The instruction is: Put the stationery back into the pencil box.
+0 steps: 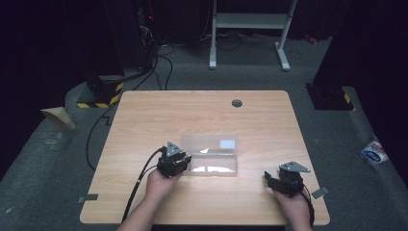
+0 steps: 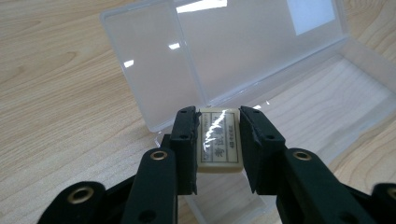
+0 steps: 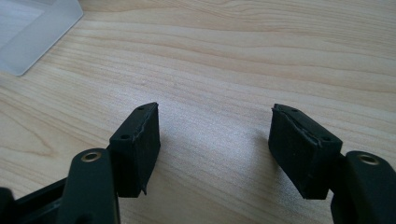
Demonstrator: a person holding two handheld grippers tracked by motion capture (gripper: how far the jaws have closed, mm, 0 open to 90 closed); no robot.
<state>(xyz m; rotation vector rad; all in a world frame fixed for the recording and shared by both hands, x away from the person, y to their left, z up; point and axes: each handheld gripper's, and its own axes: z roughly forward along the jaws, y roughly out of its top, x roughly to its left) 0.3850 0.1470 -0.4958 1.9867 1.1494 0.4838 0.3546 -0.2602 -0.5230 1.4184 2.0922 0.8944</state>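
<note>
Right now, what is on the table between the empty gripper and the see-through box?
Nothing. In the high view, only bare wooden table lies between the open right gripper and the clear box. The left gripper is holding an eraser over the box.

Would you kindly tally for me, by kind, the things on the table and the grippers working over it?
Clear plastic box, lid open: 1
Wrapped eraser, clamped by the left gripper: 1
Grippers: 2, namely the left gripper and the right gripper, which is open with nothing in it
Total: 4
</note>
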